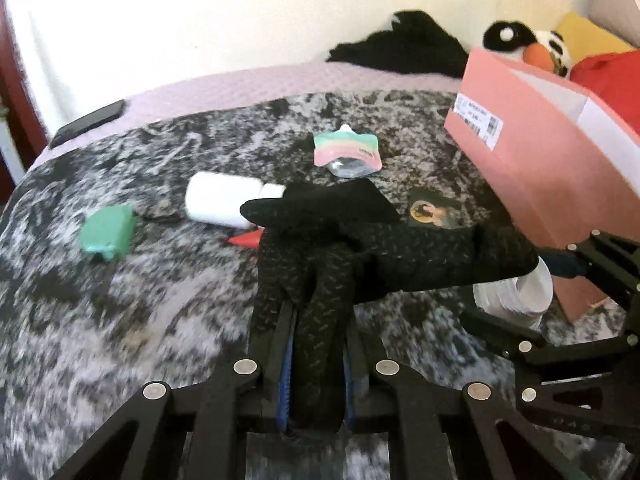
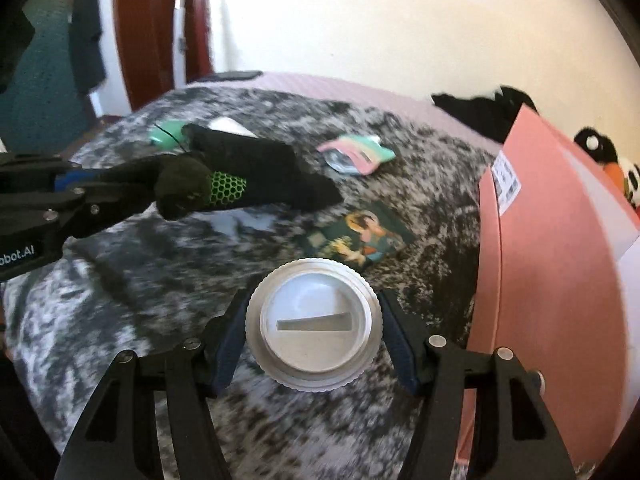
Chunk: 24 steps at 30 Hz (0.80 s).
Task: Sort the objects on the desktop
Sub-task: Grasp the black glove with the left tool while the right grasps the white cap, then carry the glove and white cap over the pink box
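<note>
While both jaws are clamped, left gripper (image 1: 316,344) on the black glove (image 1: 360,236), right gripper (image 2: 314,340) on the white jar (image 2: 314,326), I'd lift each well over the pink box (image 2: 560,280) rim before dropping.

A grey and black mottled blanket (image 1: 120,320) is spread over the bed, and a lilac quilted cover (image 1: 248,80) is seen behind it, along the white wall (image 1: 240,8). A dark phone (image 1: 90,122) is laid on the lilac cover near the left edge. A heap of black cloth (image 1: 404,46) is placed against the wall. A black and white plush toy (image 1: 520,46) with an orange beak is seen beside a yellow cushion (image 1: 588,34) and a red fabric (image 1: 608,76). In the right wrist view, a reddish-brown door frame (image 2: 128,40) is visible, with dark clothing (image 2: 86,40) hanging beyond it.
</note>
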Tool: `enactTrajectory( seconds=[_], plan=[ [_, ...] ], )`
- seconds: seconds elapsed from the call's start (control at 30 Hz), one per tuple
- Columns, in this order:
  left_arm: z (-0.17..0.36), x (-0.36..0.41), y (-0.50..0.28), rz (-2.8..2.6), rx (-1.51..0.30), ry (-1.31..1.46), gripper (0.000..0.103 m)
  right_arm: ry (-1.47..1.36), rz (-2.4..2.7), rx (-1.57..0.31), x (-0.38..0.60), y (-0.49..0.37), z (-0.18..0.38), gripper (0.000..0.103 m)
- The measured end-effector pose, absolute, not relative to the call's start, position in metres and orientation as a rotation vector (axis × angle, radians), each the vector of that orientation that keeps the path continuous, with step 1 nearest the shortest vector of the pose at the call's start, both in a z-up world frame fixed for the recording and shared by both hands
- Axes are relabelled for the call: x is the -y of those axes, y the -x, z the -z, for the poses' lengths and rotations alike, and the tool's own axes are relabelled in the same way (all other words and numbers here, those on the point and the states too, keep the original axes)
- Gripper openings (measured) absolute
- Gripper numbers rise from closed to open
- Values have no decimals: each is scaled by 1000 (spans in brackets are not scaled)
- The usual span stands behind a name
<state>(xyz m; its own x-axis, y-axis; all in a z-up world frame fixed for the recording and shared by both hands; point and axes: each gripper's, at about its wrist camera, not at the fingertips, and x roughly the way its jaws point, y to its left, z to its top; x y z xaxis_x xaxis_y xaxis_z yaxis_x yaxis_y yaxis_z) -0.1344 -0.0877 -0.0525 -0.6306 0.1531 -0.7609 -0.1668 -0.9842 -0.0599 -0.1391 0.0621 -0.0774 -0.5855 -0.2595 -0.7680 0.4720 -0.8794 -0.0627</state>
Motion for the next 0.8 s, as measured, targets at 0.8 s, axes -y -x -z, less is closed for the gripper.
enactTrajectory(
  seconds=[0.8],
  plan=[
    [-41,62,-17,-3019,21,1013,13,-782,2489,-420,-93,4,-20,66]
  ],
)
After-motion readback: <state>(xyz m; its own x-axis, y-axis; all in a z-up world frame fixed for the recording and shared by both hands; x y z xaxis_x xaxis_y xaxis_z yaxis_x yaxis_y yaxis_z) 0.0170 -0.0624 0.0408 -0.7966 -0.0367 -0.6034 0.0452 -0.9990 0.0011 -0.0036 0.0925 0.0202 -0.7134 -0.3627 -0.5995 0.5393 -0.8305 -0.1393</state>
